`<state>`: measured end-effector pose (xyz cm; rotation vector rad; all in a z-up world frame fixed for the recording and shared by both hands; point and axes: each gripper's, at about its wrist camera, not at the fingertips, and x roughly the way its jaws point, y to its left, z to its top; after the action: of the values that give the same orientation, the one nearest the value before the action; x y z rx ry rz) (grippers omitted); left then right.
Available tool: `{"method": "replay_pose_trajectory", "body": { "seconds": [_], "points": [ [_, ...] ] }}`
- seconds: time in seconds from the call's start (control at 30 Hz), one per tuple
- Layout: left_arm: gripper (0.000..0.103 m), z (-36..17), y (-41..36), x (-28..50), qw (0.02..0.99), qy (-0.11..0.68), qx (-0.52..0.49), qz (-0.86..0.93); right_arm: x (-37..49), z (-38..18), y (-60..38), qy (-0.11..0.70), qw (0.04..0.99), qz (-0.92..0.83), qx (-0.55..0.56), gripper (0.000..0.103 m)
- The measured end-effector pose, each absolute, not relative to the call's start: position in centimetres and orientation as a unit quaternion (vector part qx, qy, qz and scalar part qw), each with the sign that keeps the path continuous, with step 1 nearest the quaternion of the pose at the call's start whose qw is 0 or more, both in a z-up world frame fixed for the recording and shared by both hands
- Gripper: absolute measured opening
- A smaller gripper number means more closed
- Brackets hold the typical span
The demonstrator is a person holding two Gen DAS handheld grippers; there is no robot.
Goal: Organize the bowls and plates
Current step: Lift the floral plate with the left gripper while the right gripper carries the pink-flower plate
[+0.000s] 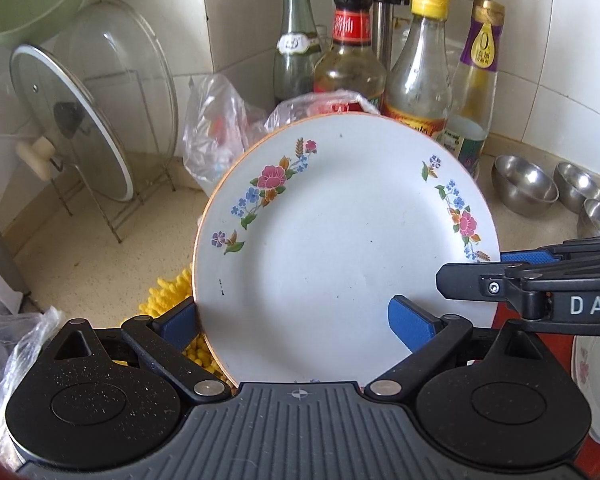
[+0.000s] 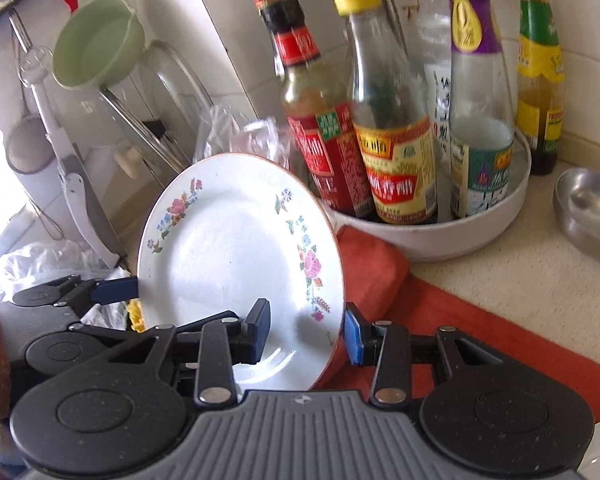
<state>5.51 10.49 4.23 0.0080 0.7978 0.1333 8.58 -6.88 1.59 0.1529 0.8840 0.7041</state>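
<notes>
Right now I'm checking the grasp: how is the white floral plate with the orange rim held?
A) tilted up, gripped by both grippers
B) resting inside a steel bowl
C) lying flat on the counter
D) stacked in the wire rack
A: the white floral plate with the orange rim stands tilted, with the left gripper clamping its lower edge and the right gripper clamping its side rim.

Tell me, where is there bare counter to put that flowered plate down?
Bare counter shows between the lid rack and the yellow duster, and more between the orange cloth, the bottle tray and the steel bowls. The corner behind the plate is crowded with bottles and bags.
</notes>
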Motion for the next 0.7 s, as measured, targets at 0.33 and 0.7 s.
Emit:
{"method": "replay_pose_trajectory", "body": {
  "seconds": [0.33,0.7],
  "points": [
    [0.099,5.1,7.0,5.5,0.925,0.375,0.024,0.05,7.7,2.4,-10.6,0.404,0.854,0.316,0.086,0.038],
    [0.1,6.1,1.7,6.0,0.931,0.361,0.049,0.004,6.4,3.3,-16.2,0.39,0.874,0.271,0.106,0.038]
  ]
}}
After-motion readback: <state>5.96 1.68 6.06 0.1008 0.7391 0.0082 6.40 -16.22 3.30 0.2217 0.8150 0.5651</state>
